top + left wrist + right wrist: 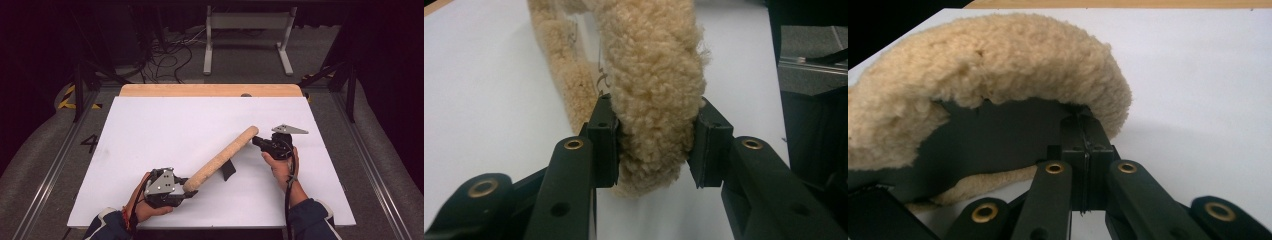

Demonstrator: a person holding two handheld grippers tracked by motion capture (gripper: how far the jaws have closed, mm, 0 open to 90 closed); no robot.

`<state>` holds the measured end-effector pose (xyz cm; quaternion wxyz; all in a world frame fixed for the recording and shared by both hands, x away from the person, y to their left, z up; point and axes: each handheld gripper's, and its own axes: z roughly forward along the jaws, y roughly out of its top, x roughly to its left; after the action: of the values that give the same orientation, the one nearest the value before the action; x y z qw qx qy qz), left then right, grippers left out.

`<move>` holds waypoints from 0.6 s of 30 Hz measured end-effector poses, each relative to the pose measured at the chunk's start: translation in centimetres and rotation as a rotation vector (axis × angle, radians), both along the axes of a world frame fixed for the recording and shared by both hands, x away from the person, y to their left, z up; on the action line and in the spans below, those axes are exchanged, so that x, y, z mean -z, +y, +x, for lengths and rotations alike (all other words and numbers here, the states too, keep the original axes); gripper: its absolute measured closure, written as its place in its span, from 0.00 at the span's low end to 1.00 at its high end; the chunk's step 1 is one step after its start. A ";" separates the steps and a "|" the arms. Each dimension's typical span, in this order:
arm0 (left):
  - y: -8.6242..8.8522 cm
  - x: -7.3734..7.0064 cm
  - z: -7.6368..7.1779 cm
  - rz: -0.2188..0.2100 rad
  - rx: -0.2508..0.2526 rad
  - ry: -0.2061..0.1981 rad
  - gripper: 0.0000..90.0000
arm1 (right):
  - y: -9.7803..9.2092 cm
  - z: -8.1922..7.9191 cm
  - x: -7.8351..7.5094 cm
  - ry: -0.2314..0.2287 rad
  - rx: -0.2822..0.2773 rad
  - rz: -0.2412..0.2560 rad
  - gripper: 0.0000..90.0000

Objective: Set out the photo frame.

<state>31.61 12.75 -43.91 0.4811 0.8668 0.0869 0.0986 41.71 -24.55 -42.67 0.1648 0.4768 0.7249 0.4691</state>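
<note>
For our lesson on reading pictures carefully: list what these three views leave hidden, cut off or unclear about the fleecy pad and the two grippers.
1. High view: the left gripper jaws sit behind the fleecy pad end; grip unseen there.
2. Right gripper view: the pad runs off the left edge; its dark underside is in shadow.
3. Right gripper view: what the closed jaws pinch is too thin to identify.
4. Left gripper view: the pad top is cut off.

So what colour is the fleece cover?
Pale tan fleece cover with a black lining, clearest in the right gripper view.
</note>
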 end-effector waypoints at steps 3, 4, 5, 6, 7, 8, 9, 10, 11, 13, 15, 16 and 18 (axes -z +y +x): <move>-0.7 0.0 -0.2 0.003 0.017 0.003 0.69 | 0.6 0.1 -0.2 -0.023 0.002 -0.014 1.00; -0.9 0.1 -0.2 -0.002 0.023 0.003 0.69 | 0.8 0.1 -0.4 -0.026 -0.006 -0.011 1.00; -1.1 0.1 -0.2 -0.002 0.026 0.005 0.69 | 0.9 0.1 -0.5 -0.032 -0.013 -0.013 1.00; -1.3 0.1 -0.2 0.002 0.031 0.002 0.70 | 1.1 0.1 -0.6 -0.029 -0.015 -0.013 1.00; -1.5 0.1 -0.3 0.004 0.037 0.002 0.70 | 1.2 0.1 -0.7 -0.034 -0.022 -0.019 1.00; -1.7 0.1 -0.3 0.007 0.037 0.000 0.70 | 1.4 0.0 -0.8 -0.031 -0.025 -0.018 1.00; -2.0 0.2 -0.3 0.007 0.036 -0.001 0.69 | 1.5 0.0 -0.9 -0.031 -0.032 -0.020 1.00; -2.1 0.2 -0.2 0.009 0.031 -0.005 0.68 | 1.7 -0.1 -0.9 -0.034 -0.038 -0.026 1.00; -2.1 0.2 -0.2 0.009 0.031 -0.005 0.67 | 1.7 -0.2 -1.0 -0.033 -0.043 -0.025 1.00; -2.5 0.3 -0.1 0.002 0.029 0.002 0.66 | 1.8 -0.2 -1.0 -0.035 -0.045 -0.028 1.00; -2.9 0.3 -0.1 0.001 0.033 0.000 0.64 | 1.9 -0.4 -1.4 -0.044 -0.045 -0.033 1.00; -3.0 0.3 -0.1 0.001 0.036 0.004 0.63 | 2.0 -0.4 -1.6 -0.054 -0.049 -0.042 1.00; -3.4 0.3 -0.1 0.000 0.037 0.004 0.62 | 2.2 -0.2 -1.8 -0.045 -0.050 -0.049 1.00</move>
<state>31.53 9.37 -44.21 0.4825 0.8685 0.0721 0.0879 41.52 -22.33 -40.91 0.1807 0.4438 0.7439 0.4658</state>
